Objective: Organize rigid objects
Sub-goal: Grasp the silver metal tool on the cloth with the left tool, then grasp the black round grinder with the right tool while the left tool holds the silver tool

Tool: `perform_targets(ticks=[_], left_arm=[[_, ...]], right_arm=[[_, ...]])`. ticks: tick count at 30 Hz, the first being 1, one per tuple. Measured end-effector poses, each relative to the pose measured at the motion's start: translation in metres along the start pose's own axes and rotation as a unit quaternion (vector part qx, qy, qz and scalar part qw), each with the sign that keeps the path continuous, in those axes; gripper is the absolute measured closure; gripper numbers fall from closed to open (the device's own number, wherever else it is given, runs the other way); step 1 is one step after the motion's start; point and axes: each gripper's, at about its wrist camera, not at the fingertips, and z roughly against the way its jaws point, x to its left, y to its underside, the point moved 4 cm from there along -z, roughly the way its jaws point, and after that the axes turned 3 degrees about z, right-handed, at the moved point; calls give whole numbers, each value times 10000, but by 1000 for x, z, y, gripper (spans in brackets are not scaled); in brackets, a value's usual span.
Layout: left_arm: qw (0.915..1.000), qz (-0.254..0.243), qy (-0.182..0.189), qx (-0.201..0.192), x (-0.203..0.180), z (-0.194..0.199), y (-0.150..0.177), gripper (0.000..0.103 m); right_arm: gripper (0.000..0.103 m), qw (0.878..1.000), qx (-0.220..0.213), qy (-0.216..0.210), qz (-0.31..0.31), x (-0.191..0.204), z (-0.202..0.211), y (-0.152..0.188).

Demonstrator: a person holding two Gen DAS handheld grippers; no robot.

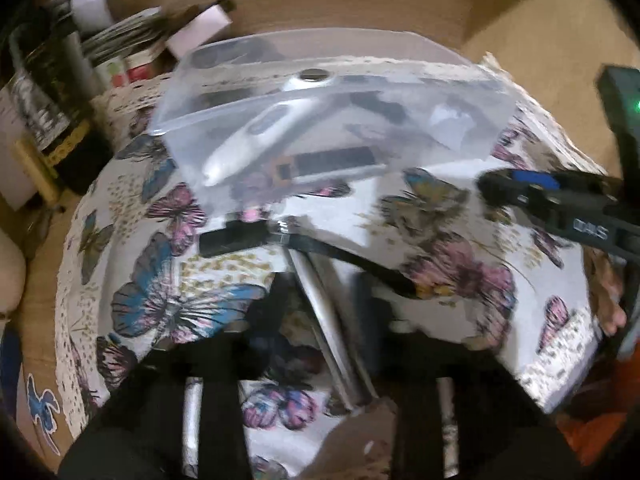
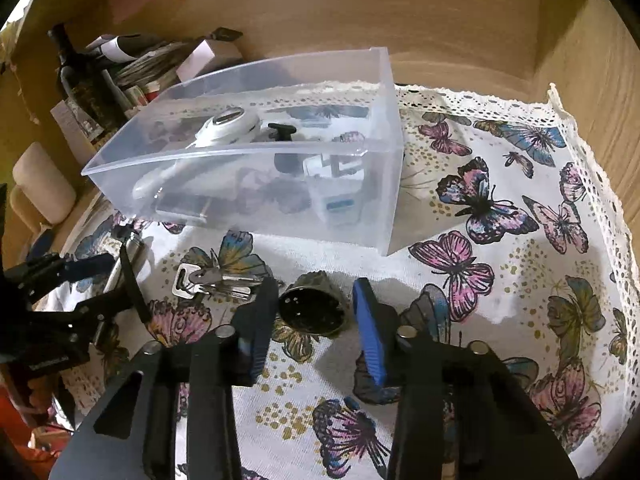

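Note:
A clear plastic box (image 2: pixel 280 184) stands on the butterfly tablecloth (image 2: pixel 500 300) and holds a white thermometer (image 2: pixel 228 126) and several small dark items. It also shows in the left wrist view (image 1: pixel 328 120). My right gripper (image 2: pixel 316 300) is open, its fingers either side of a small dark metal cup (image 2: pixel 314 308) lying on its side. A bunch of keys (image 2: pixel 212 282) lies left of it. My left gripper (image 1: pixel 320 280) is shut on a silver corkscrew-like tool (image 1: pixel 332 320) with a black lever; it shows in the right wrist view (image 2: pixel 100 300) too.
Bottles (image 2: pixel 80 80), papers and small boxes (image 2: pixel 208 54) crowd the back left corner. Wooden walls (image 2: pixel 440 20) close in the back and right. The cloth's lace edge (image 2: pixel 580 152) runs along the right.

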Motion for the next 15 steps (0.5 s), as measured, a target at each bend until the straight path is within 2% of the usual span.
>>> perform_targets(ticks=[2, 9, 15], left_arm=[[10000, -65, 42, 2, -3, 0, 2, 88], [10000, -48, 27, -35, 0, 2, 1, 88], [9996, -17, 77, -282, 2, 15, -7, 88]], right_arm=[[71, 10000, -27, 7, 45, 2, 0, 0], [71, 9996, -221, -53, 153, 9, 9, -2], [71, 9987, -474, -130, 155, 12, 26, -7]])
